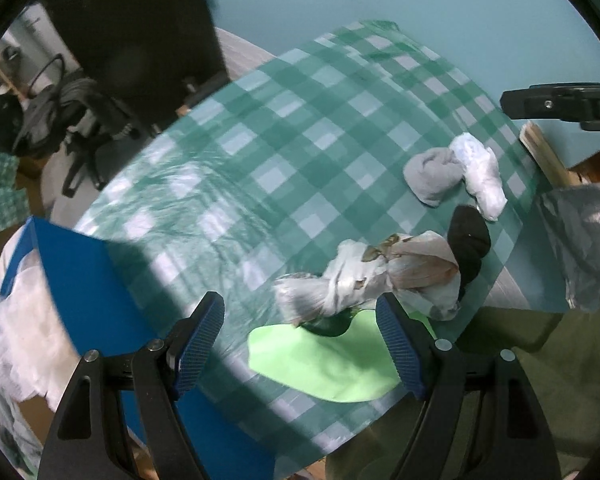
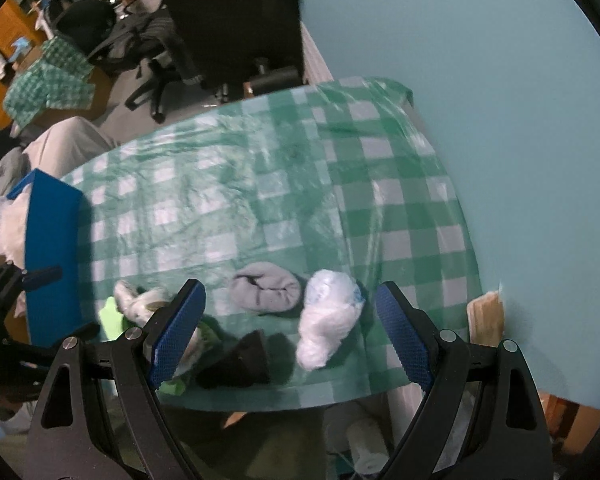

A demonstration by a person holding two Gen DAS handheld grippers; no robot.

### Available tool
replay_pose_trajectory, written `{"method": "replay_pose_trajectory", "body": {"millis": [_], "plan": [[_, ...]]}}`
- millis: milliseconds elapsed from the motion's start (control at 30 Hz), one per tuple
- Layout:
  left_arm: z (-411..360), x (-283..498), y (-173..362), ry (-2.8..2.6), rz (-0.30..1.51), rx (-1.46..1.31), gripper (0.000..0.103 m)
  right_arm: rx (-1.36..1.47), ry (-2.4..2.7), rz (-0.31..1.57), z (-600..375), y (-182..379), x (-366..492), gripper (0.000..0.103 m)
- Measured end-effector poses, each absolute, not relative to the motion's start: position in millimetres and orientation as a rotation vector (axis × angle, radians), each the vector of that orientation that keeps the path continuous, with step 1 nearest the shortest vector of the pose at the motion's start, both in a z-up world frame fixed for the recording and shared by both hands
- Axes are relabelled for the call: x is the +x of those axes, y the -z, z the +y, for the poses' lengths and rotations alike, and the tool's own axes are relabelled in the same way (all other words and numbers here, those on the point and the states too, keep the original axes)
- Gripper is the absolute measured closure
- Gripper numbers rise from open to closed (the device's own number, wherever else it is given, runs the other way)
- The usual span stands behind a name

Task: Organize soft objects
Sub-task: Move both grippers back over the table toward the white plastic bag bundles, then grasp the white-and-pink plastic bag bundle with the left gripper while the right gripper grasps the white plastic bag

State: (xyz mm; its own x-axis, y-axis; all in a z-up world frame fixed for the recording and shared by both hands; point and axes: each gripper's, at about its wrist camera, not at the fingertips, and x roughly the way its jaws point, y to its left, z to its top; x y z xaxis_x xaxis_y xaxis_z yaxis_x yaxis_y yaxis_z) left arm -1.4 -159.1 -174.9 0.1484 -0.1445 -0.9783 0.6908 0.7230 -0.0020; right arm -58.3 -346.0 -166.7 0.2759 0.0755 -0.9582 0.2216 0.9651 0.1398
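Several soft objects lie near the front edge of the green checked tablecloth (image 1: 284, 128): a knotted plastic bag (image 1: 364, 276), a black sock (image 1: 470, 240), a grey rolled sock (image 1: 430, 178), a white bundle (image 1: 480, 176) and a light green cloth (image 1: 332, 364). My left gripper (image 1: 300, 344) is open and empty, just above the green cloth. My right gripper (image 2: 292, 336) is open and empty, over the grey sock (image 2: 266, 288), white bundle (image 2: 328, 316) and black sock (image 2: 240, 360).
A blue box (image 1: 84, 280) holding white plastic bags stands at the table's left end; it also shows in the right wrist view (image 2: 48, 240). A teal wall (image 2: 480, 80) lies behind the table. An office chair with clothes (image 2: 140, 44) stands beyond.
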Motion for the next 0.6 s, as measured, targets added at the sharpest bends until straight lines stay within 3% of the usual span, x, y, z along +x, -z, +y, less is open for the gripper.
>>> {"method": "replay_pose_trajectory", "body": {"millis": [600], "plan": [[-204.1, -20.5, 227.9, 0.800, 1.351, 0.701, 0.023, 0.358, 0.165, 1.389, -360.9, 226.8, -87.0, 0.015]]}}
